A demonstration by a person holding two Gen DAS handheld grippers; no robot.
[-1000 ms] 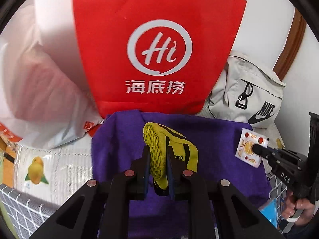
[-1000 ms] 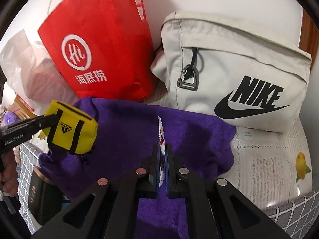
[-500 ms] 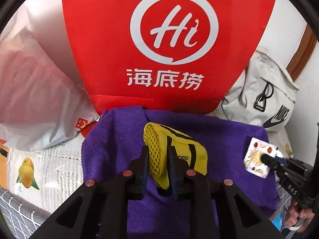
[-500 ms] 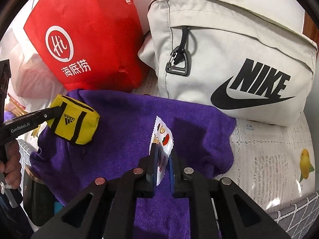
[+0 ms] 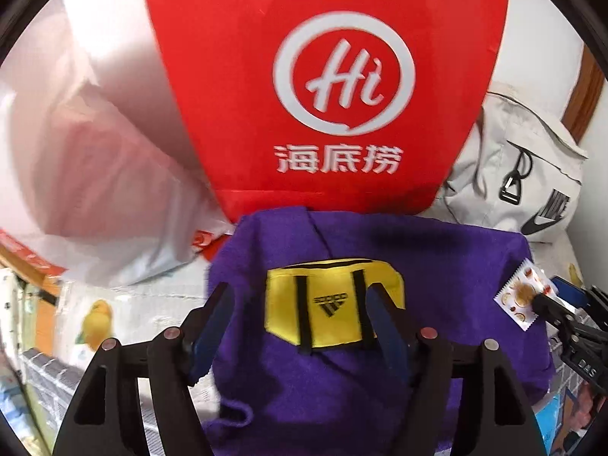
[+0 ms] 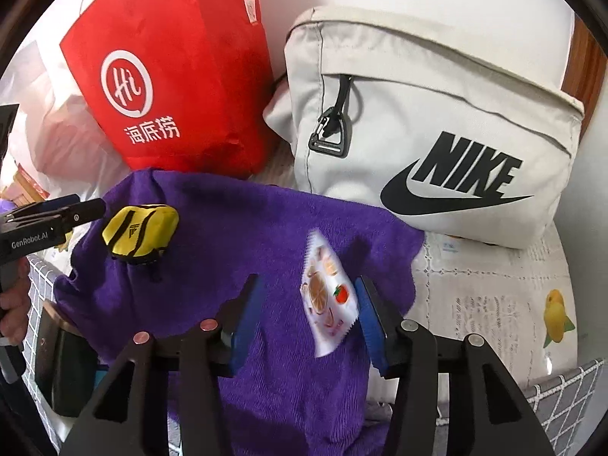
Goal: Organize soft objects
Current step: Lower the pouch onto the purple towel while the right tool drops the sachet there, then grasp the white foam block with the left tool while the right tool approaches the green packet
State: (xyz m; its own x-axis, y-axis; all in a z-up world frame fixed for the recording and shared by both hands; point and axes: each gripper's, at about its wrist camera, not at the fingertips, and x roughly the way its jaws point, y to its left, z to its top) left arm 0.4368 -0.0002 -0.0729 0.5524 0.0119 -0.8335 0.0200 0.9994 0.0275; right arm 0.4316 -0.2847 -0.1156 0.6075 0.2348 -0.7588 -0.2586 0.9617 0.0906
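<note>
A small yellow pouch [image 5: 332, 304] with black straps lies flat on a purple towel [image 5: 342, 387]. My left gripper [image 5: 299, 292] straddles it with the jaws opening, and the pads do not press it. In the right wrist view the pouch [image 6: 140, 233] rests just beyond the left gripper [image 6: 89, 207]. A fruit-print packet [image 6: 326, 296], blurred, stands loose between the opening jaws of my right gripper [image 6: 307, 285], over the towel [image 6: 228, 228]. In the left wrist view the packet [image 5: 520, 300] sits at the tips of the right gripper [image 5: 551, 294].
A red shopping bag [image 6: 171, 76] and a cream sports bag [image 6: 437, 133] stand against the wall behind the towel. A white plastic bag [image 5: 95, 171] lies to the left. A hand [image 6: 13, 304] holds the left gripper's handle. A fruit-print cloth [image 6: 494, 304] covers the surface.
Both grippers have gone from shut to open. The yellow pouch has dropped from the left jaws flat onto the towel. The packet has come free of the right pads and tilted.
</note>
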